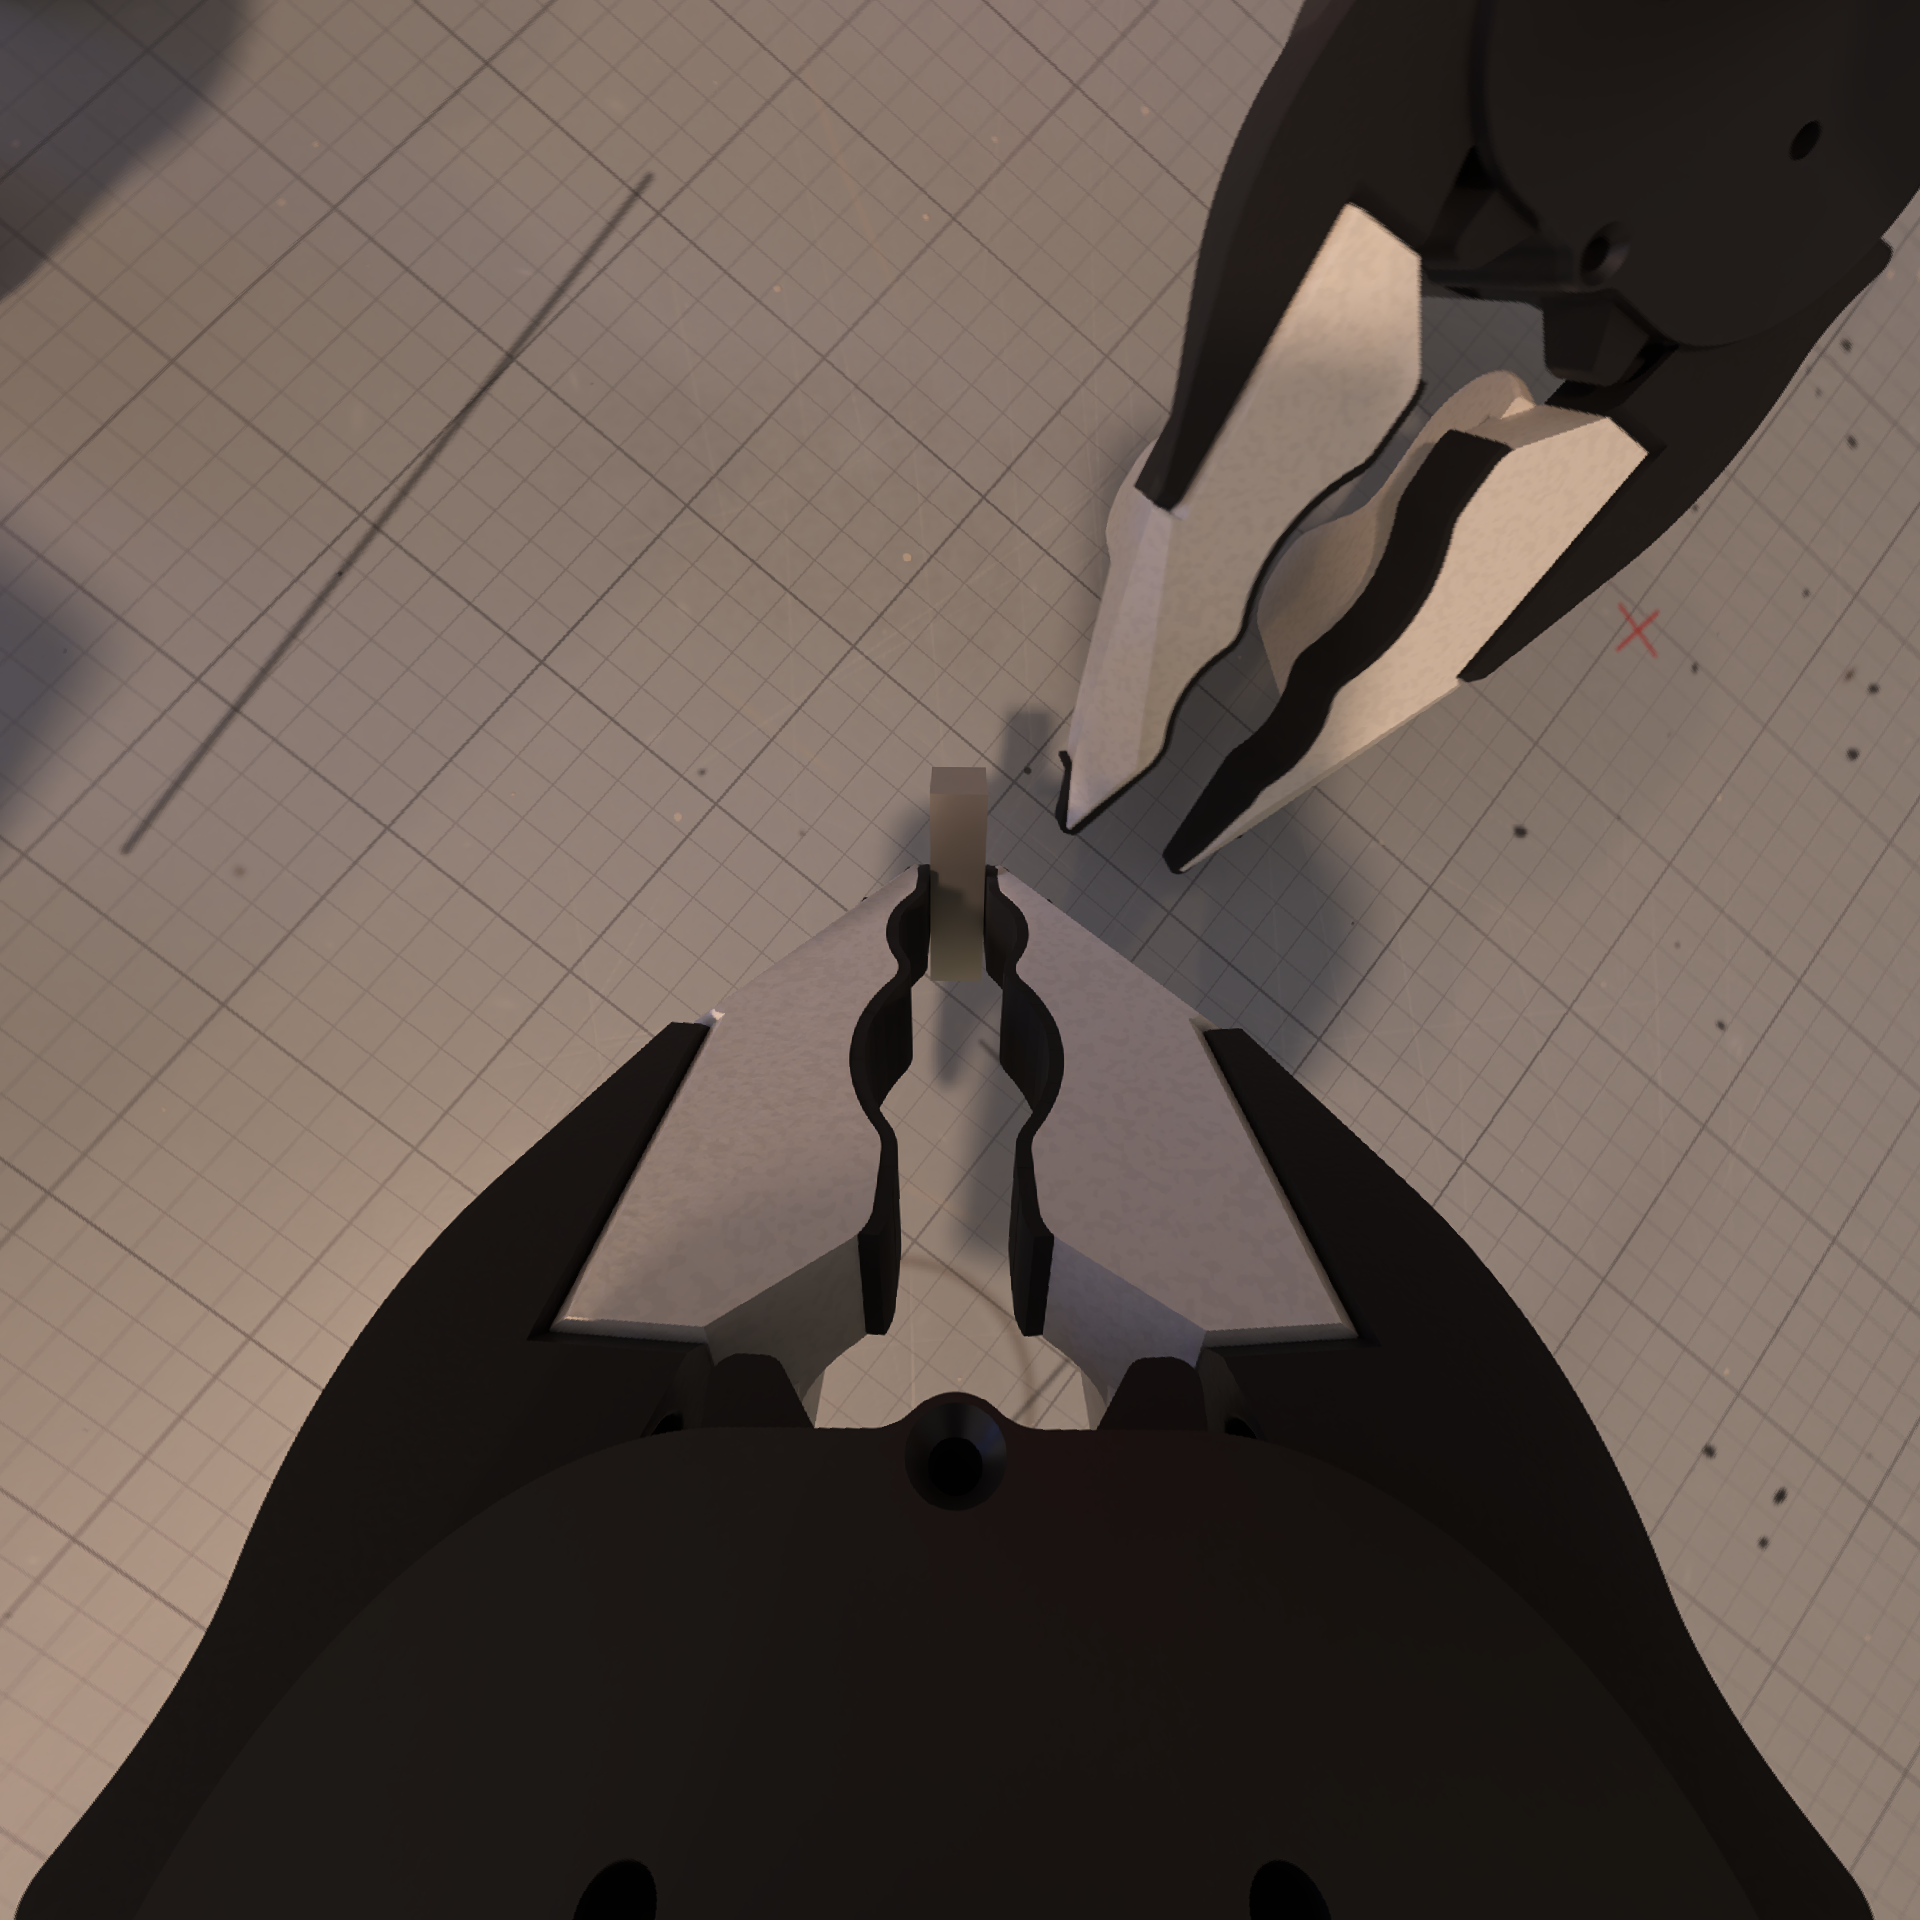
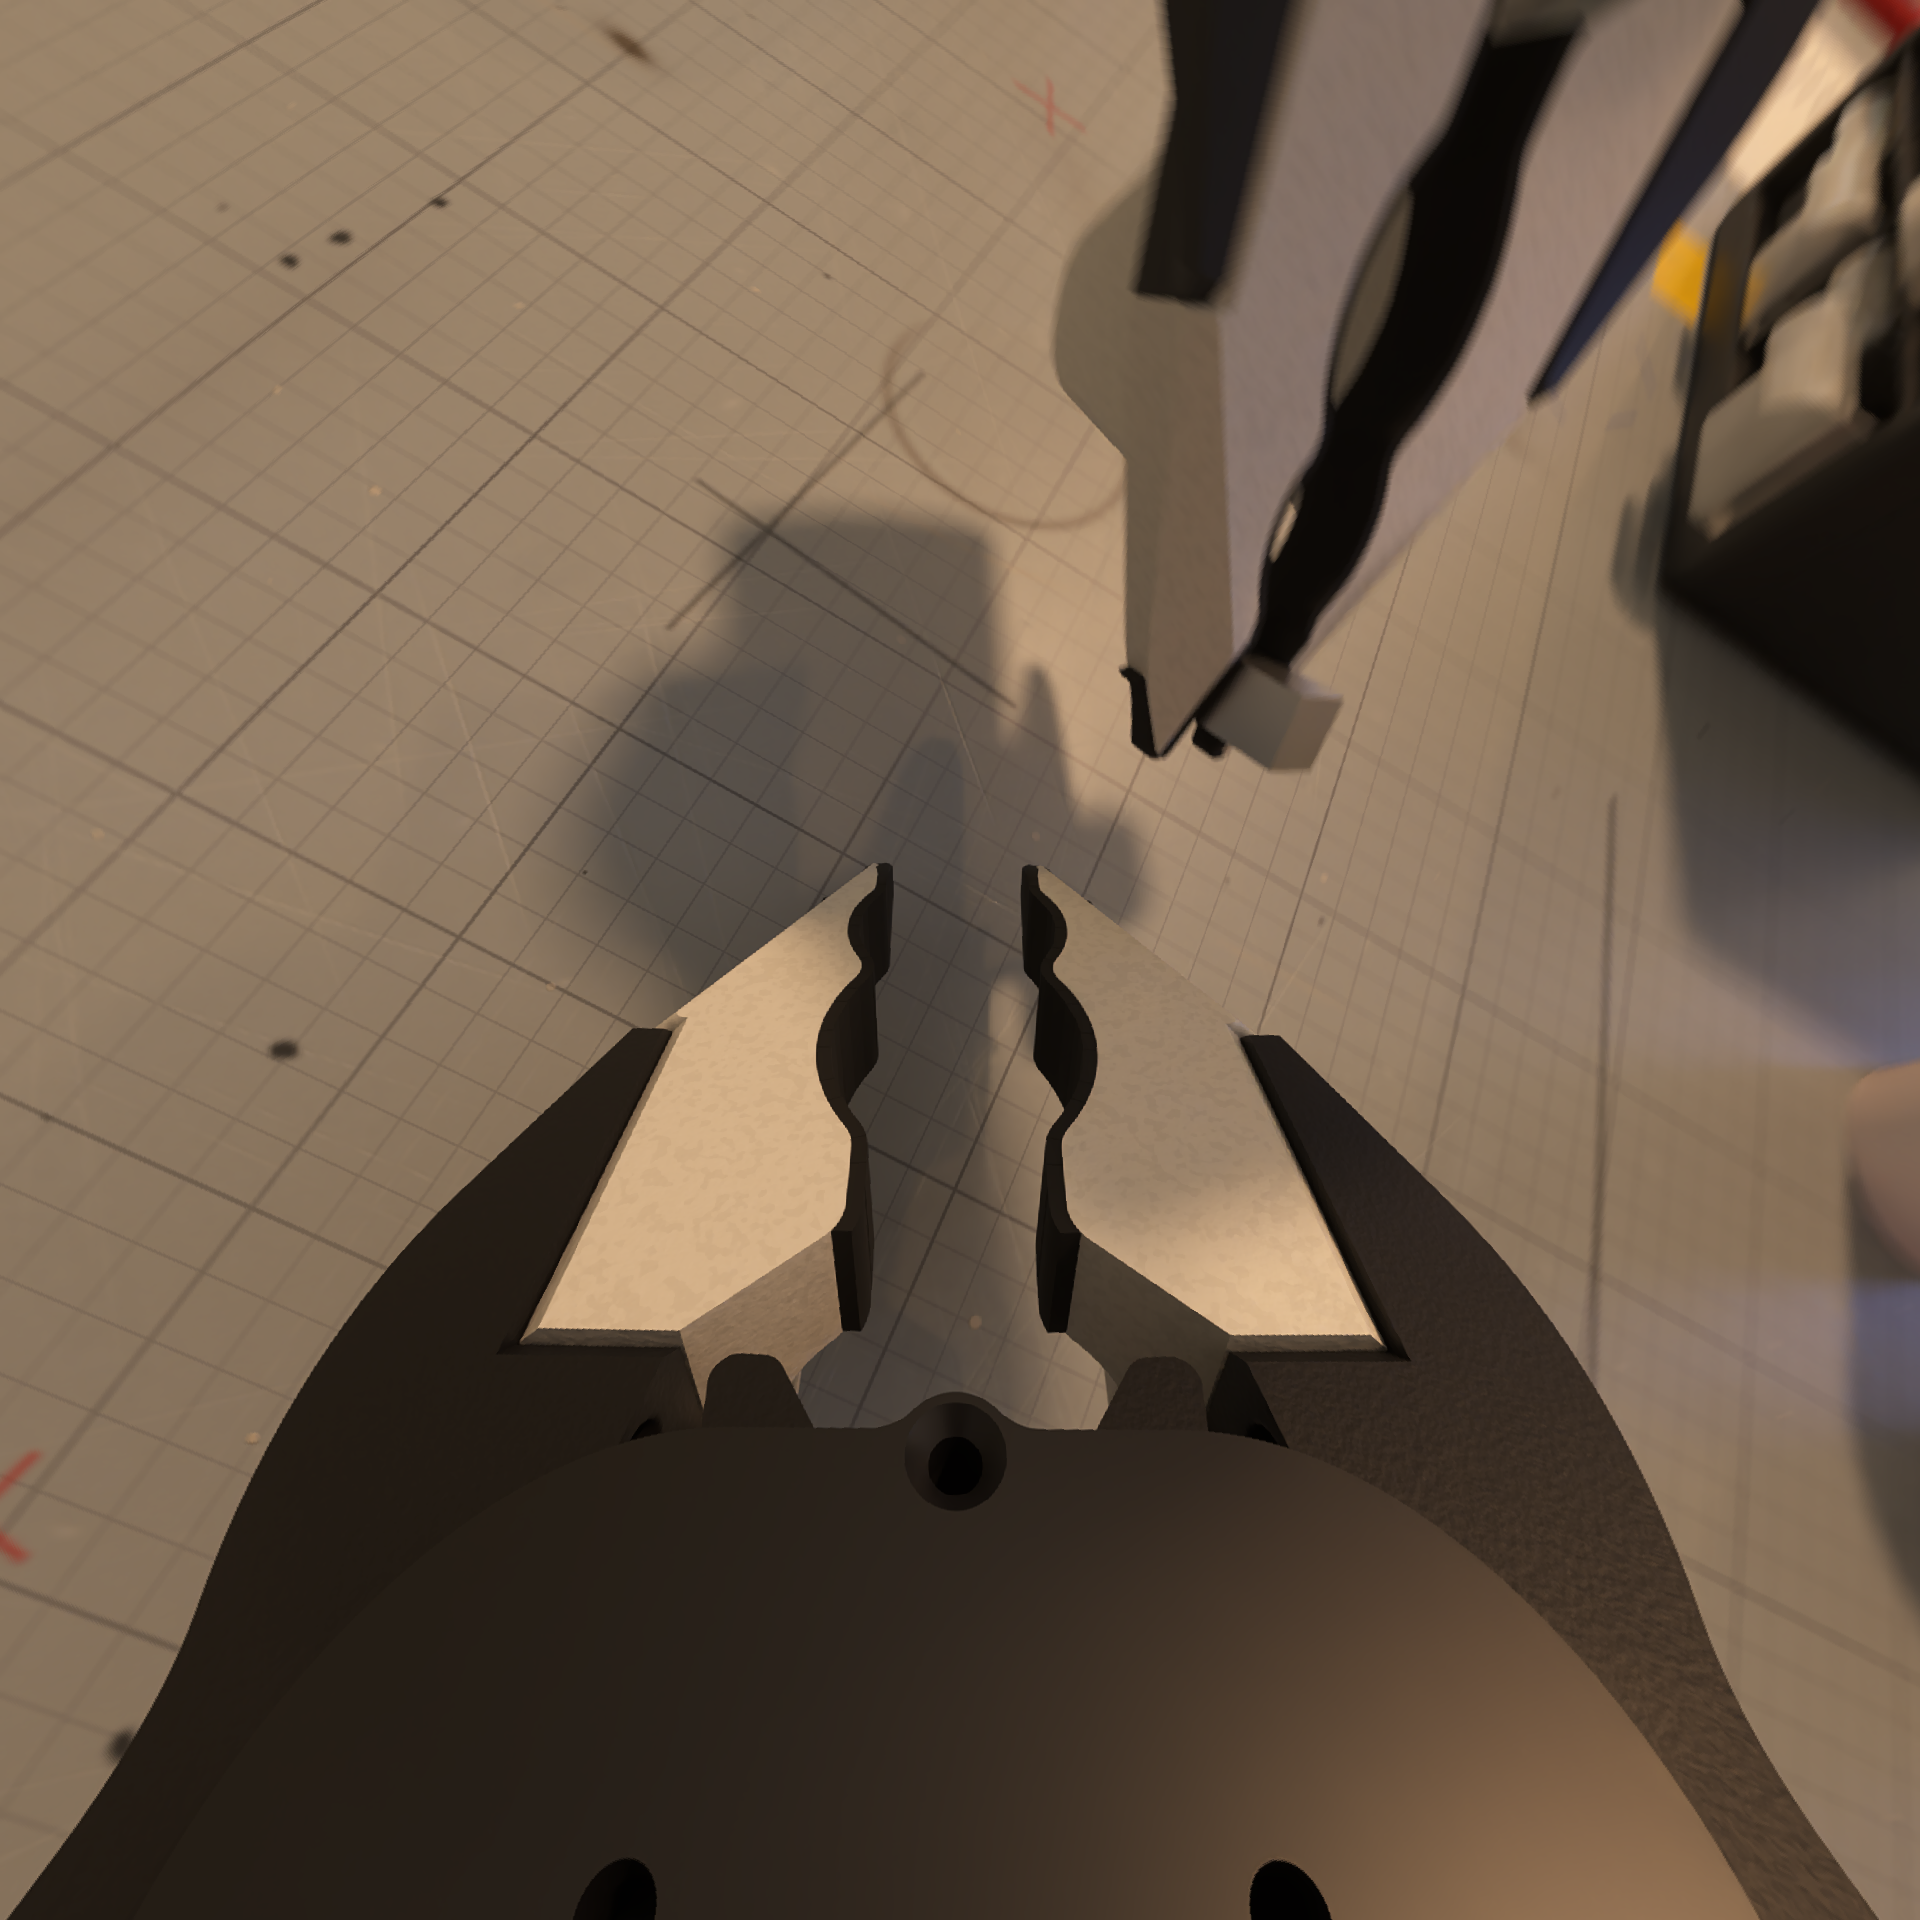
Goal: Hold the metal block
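Note:
A small pale grey metal block (image 1: 957,873) sits clamped between the tips of my left gripper (image 1: 957,883), which is shut on it above the gridded mat. Part of the block sticks out past the fingertips. In the right wrist view the same block (image 2: 1280,719) shows at the tip of the left gripper (image 2: 1184,732), up and to the right. My right gripper (image 2: 956,883) is open and empty, its tips a short way from the block. In the left wrist view the right gripper (image 1: 1122,847) hangs just right of the block, not touching it.
A beige gridded cutting mat (image 1: 520,623) covers the surface, with pencil lines, dark specks and a red cross mark (image 1: 1638,631). A dark box-like frame (image 2: 1787,436) with a yellow patch stands at the right in the right wrist view.

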You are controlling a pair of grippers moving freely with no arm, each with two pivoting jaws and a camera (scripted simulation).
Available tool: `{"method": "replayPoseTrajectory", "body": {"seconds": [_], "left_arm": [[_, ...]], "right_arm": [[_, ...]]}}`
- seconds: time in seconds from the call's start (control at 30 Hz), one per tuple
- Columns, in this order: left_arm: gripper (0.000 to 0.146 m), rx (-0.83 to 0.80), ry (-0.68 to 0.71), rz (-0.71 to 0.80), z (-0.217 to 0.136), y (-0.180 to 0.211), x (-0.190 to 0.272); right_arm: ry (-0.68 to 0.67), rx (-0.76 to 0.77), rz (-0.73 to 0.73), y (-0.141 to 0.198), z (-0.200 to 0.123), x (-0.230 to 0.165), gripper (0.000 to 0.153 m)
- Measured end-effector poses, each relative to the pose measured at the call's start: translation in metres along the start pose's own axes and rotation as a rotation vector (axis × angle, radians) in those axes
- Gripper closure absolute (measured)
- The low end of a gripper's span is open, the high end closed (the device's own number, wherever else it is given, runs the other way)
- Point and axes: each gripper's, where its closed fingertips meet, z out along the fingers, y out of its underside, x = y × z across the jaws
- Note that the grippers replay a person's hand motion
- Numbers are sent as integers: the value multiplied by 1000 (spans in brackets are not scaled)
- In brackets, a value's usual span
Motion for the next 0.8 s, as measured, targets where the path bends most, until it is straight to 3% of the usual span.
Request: {"method": "replayPoseTrajectory", "body": {"seconds": [0.17, 0.23, 0.5, 0.57, 0.8], "left_arm": [[137, -42, 18, 28, 1, 0, -2], [137, -51, 29, 31, 1, 0, -3], [137, -85, 70, 69, 7, 2, 2], [137, -90, 71, 101, 7, 3, 3], [137, -50, 86, 330, 8, 2, 4]], "right_arm": [[67, 12, -241, -4, -1, -5, 110], [70, 26, -307, -5, -2, -5, 109], [-37, -8, -335, 1, 7, 2, 132], [-20, 8, -335, 1, 10, 2, 140], [68, 37, -304, -3, 13, 0, 144]]}}
